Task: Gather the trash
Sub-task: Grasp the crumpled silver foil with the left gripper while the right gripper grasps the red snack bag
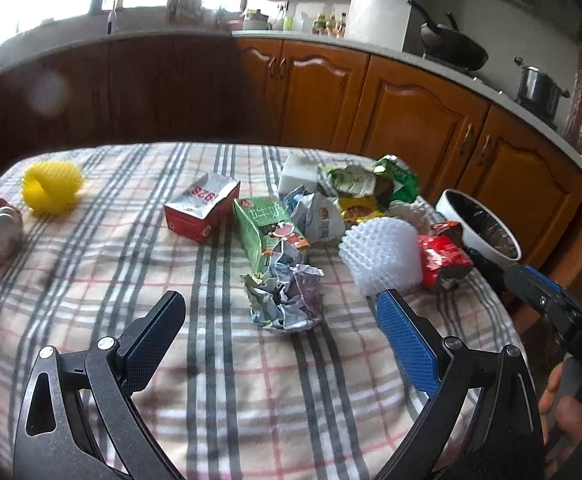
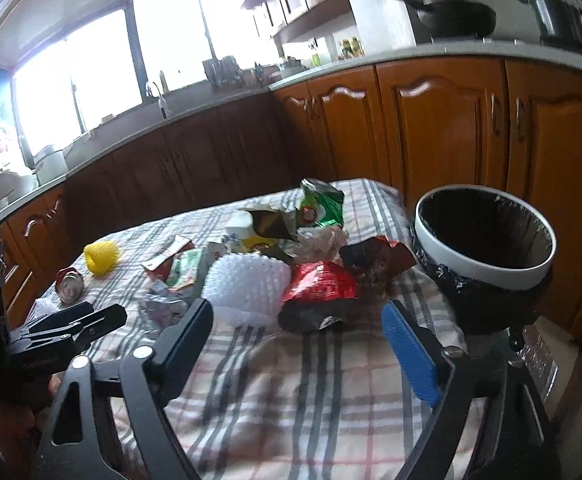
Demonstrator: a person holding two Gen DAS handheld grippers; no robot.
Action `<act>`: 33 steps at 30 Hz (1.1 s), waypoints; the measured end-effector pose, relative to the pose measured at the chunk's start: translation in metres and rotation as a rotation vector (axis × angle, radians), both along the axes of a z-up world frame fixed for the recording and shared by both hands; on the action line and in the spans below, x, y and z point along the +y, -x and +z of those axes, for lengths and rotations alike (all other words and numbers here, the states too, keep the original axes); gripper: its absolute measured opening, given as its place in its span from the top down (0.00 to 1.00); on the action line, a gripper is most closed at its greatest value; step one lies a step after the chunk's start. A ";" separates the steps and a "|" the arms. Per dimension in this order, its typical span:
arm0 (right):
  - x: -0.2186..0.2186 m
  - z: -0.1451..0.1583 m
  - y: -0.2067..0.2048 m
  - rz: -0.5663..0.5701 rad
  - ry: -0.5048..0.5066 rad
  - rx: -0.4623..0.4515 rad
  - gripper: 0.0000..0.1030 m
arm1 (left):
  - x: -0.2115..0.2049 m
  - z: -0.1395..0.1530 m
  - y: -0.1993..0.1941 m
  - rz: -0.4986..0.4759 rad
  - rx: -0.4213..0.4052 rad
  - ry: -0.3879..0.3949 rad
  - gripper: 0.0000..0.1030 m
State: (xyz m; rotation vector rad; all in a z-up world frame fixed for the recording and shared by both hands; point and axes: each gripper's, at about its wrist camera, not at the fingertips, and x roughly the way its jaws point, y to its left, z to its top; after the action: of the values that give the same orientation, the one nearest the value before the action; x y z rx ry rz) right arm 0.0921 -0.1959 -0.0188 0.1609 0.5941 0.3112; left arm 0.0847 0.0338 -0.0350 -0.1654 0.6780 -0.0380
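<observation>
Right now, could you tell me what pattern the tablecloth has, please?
The tablecloth is pale plaid, with grey stripes and thin pink lines; the left wrist view shows it best.

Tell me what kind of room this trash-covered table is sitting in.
Very likely a home kitchen. A wok and a lidded pot sit on a stove along the countertop, wooden cabinets run beneath it, and a sink faucet stands under the bright window.

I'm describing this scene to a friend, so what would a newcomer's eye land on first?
Probably the heap of crumpled wrappers and cartons in the middle of the checked tablecloth, with a white foam net and a red packet nearest the bin. The black-lined bin stands at the table's right edge, and a yellow foam net lies apart, far left.
</observation>
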 end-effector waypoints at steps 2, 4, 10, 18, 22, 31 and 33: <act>-0.003 -0.005 -0.012 0.003 -0.014 0.033 0.23 | 0.000 -0.005 -0.010 0.000 0.023 0.007 0.05; -0.005 -0.009 -0.021 0.004 -0.021 0.051 0.23 | 0.000 -0.009 -0.019 0.000 0.041 0.015 0.05; -0.008 -0.021 -0.049 0.005 -0.041 0.111 0.24 | 0.001 -0.022 -0.039 -0.002 0.091 0.024 0.05; -0.005 -0.040 -0.077 0.044 -0.053 0.197 0.64 | -0.005 -0.037 -0.057 -0.037 0.152 0.033 0.40; -0.005 -0.038 -0.072 0.065 -0.068 0.184 0.79 | -0.007 -0.038 -0.053 -0.059 0.149 0.042 0.59; -0.019 -0.018 -0.044 0.069 -0.088 0.132 0.81 | -0.011 -0.010 -0.033 -0.112 0.091 0.075 0.66; -0.026 -0.013 -0.039 0.059 -0.097 0.120 0.81 | -0.015 0.000 -0.030 -0.126 0.072 0.081 0.66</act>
State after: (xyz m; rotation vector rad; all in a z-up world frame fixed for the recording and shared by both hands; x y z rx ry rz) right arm 0.1312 -0.2214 -0.0321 0.2576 0.7039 0.3898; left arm 0.1148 0.0186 -0.0346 -0.2024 0.7582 -0.1817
